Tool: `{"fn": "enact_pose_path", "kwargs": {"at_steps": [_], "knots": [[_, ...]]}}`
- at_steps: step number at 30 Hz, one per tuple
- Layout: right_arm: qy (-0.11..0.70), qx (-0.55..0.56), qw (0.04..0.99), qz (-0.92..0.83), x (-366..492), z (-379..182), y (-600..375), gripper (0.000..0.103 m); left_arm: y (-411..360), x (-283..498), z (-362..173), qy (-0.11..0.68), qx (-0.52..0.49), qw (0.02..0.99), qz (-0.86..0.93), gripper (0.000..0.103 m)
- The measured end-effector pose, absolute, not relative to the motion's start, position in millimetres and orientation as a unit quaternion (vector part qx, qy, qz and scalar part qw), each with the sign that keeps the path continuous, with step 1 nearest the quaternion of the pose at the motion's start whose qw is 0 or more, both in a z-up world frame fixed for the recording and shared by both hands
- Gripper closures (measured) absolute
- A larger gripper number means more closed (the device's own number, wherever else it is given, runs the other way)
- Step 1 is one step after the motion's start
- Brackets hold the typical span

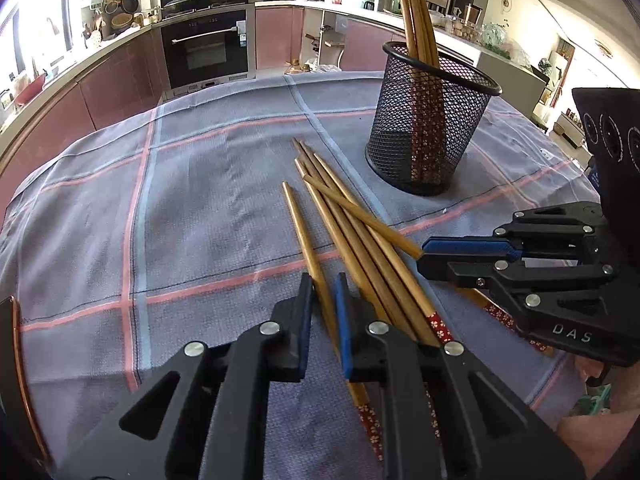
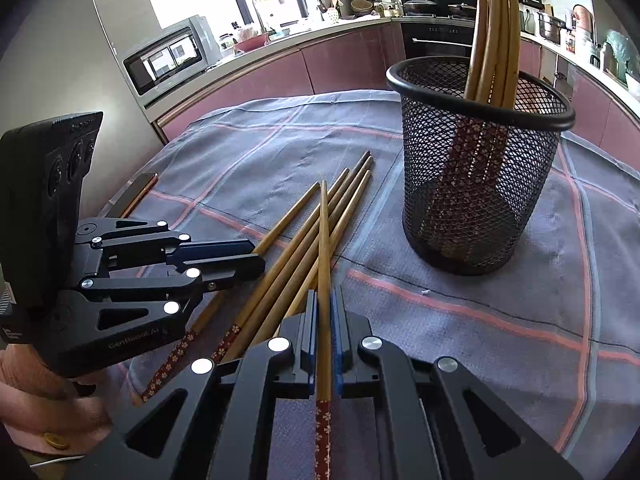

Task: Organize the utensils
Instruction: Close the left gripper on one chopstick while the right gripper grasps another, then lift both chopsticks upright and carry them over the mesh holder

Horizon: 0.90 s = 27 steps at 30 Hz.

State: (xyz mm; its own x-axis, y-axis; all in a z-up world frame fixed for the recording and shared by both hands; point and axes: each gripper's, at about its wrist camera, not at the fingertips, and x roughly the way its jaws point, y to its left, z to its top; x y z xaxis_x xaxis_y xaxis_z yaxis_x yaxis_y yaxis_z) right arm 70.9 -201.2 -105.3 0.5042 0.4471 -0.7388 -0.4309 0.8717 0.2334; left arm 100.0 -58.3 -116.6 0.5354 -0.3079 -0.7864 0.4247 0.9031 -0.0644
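Two grippers work the pile: our left gripper (image 1: 324, 292) pinches one chopstick (image 1: 308, 248) at lower centre of its view, our right gripper (image 2: 324, 308) clamps another chopstick (image 2: 323, 264) at lower centre of its own. Loose chopsticks (image 2: 296, 248) lie crossed on the checked cloth (image 1: 192, 200), mid-frame. Upper right stands the black mesh holder (image 2: 480, 184), upright, with several chopsticks already inside.
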Motion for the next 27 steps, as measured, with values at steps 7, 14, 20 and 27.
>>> {"fn": "enact_pose_path", "kwargs": {"at_steps": [7,14,20,27], "knots": [[0.435,-0.009,0.864,0.253,74.6,-107.9,-198.0,0.095,-57.8,97.6,-110.4,0.425,0.061,0.879,-0.209,0.096],[0.422,0.008,0.87,0.256,73.9,-101.7,-201.2,0.097,-53.9,94.4,-99.8,0.422,0.041,0.877,-0.226,0.096],[0.372,0.02,0.89,0.262,58.0,-70.6,-217.6,0.097,-51.3,86.0,-71.7,0.396,0.024,0.881,-0.259,0.095],[0.324,0.042,0.91,0.255,46.8,-36.9,-244.5,0.097,-45.8,78.3,-32.7,0.358,0.002,0.885,-0.297,0.096]]}}
